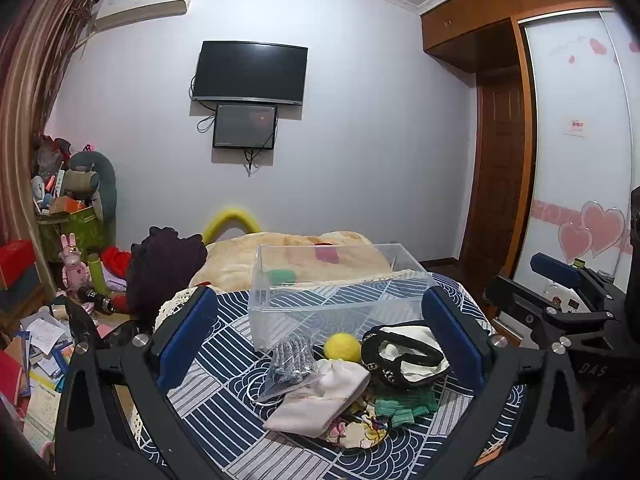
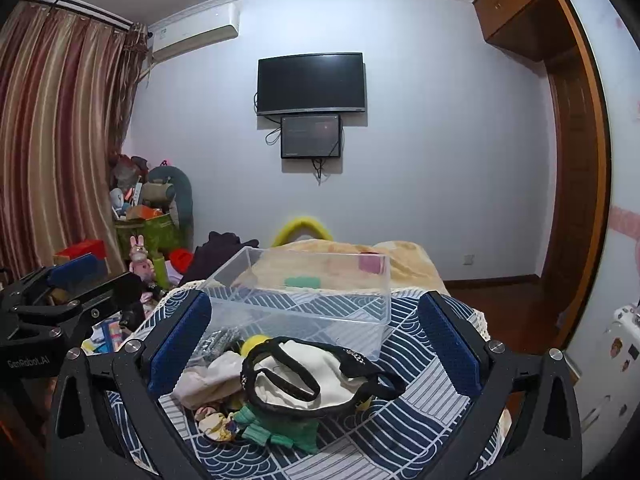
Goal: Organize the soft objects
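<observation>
A pile of soft objects lies on the blue patterned cloth (image 1: 224, 420) in front of a clear plastic box (image 1: 332, 292). The pile holds a yellow ball (image 1: 342, 347), a black-trimmed white pouch (image 1: 408, 354), a cream cloth (image 1: 320, 400), green knitted pieces (image 1: 404, 406), a floral cloth (image 1: 356, 430) and a bagged grey item (image 1: 290, 364). My left gripper (image 1: 320, 340) is open above the pile, holding nothing. My right gripper (image 2: 314, 344) is open over the pouch (image 2: 316, 380), holding nothing. The box (image 2: 304, 296) looks empty.
A beige blanket (image 1: 240, 260) and dark clothing (image 1: 164, 268) lie behind the box. Cluttered toys, boxes and papers (image 1: 48, 320) fill the floor at the left. A wardrobe (image 1: 576, 160) and door stand at the right. The right gripper's body shows in the left wrist view (image 1: 560, 300).
</observation>
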